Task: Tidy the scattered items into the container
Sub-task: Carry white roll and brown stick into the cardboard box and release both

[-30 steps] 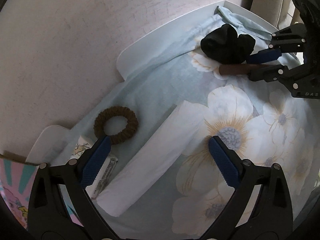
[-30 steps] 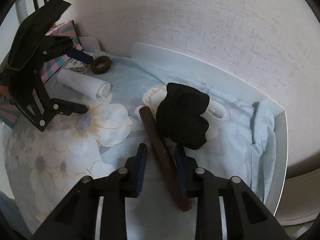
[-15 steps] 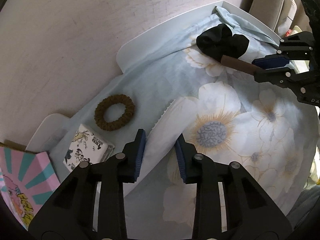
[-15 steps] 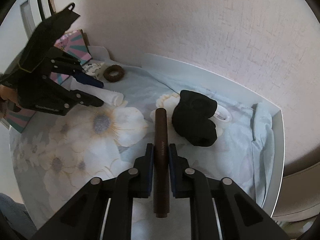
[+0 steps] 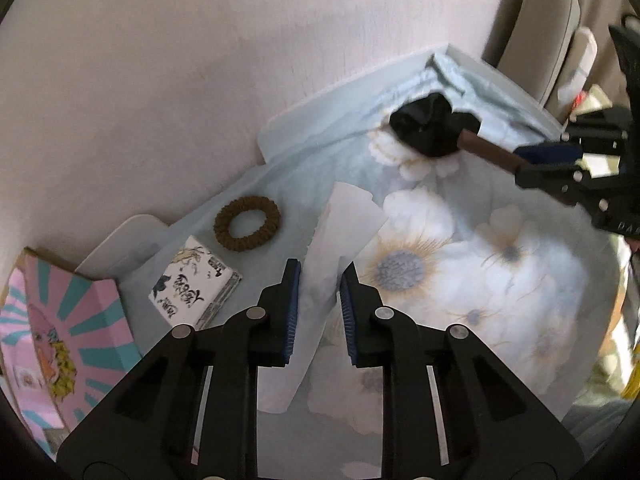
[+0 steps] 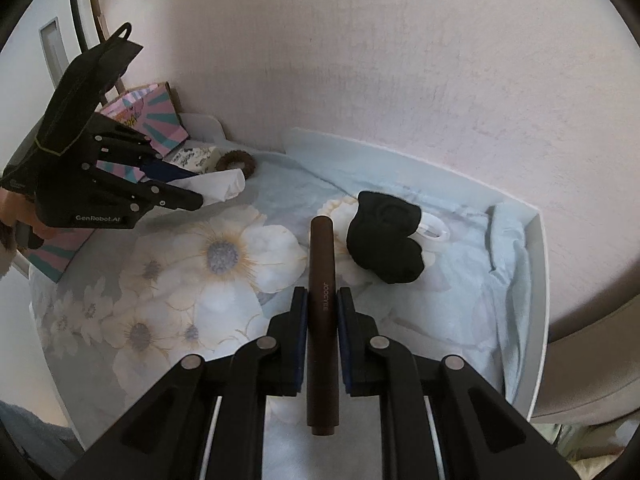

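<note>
The left gripper (image 5: 319, 304) has its fingers closed on one white rolled cloth (image 5: 338, 240); the lower end of the cloth is hidden behind the fingers. The right gripper (image 6: 322, 312) has its fingers closed on one dark brown tube (image 6: 322, 300), held above the floral cloth (image 6: 224, 272) that covers the worktop; the far tip of the tube points to one black bundle of fabric (image 6: 386, 238). A white ring-shaped thing (image 6: 434, 230) is half hidden under that bundle, and I cannot tell what it is. One brown hair tie (image 5: 247, 229) lies just beside one small printed packet (image 5: 195, 284). One pink and teal box (image 5: 60, 328) stands at the left and is cut off by the edge of the picture.
</note>
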### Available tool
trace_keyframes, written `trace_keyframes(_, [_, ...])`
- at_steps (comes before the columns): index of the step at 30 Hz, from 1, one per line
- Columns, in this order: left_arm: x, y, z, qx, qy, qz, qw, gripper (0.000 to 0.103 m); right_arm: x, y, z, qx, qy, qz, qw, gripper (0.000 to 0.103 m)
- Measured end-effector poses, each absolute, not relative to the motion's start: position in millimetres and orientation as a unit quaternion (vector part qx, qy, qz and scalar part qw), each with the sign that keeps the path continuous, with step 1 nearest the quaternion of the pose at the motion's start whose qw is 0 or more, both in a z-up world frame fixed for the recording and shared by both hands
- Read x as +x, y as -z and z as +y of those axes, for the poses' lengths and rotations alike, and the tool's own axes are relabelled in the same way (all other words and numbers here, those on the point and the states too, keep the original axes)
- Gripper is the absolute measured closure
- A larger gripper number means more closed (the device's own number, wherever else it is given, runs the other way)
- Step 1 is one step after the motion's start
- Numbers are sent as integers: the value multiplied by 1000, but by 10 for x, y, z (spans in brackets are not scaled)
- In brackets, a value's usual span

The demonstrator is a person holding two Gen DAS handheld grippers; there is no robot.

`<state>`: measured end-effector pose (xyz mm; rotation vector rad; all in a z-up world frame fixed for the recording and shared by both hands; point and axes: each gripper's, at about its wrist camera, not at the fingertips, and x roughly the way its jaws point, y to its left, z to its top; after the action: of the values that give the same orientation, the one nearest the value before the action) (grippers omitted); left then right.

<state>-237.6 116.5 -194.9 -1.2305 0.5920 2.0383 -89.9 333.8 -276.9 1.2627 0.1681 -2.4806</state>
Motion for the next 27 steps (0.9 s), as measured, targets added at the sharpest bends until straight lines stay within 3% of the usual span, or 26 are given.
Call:
trace_keyframes(12, [-1918, 962, 837, -428, -835, 108, 328, 86, -572, 1916, 3340, 393, 900, -15, 188, 90])
trace_keyframes(21, [-1360, -171, -403, -358, -907, 15, 219, 86, -547, 1030, 2816, 340, 905, -12, 257, 90])
trace_keyframes(27, [-1105, -238, -1179, -361, -926, -7, 110, 86, -573, 884, 2145, 338, 882, 0, 327, 90])
